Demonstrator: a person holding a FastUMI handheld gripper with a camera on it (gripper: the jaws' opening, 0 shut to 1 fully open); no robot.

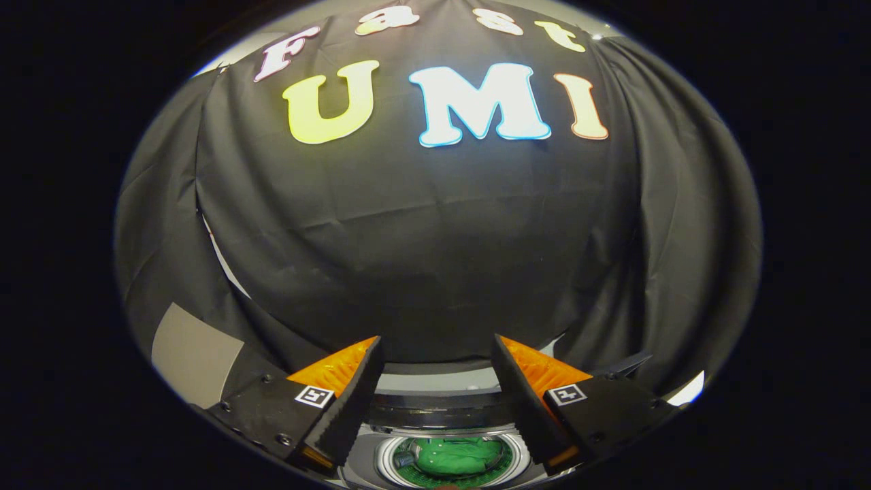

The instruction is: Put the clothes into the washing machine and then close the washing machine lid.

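My gripper (435, 354) hangs released, fingers spread wide with nothing between them, clear room ahead up to the black booth wall (422, 258). Below and between the fingers sits the washing machine (442, 415), its round drum rim partly cut off near me, lid hard to make out. Green clothes (457, 454) lie inside the drum.

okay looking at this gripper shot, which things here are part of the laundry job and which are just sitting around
Part of the job:
- washing machine, its round opening below and between the fingers
- green clothes already lying inside the drum
- gripper, fingers apart with nothing between them

Just there:
- black cloth wall beyond the fingers
- grey panel beside the cloth
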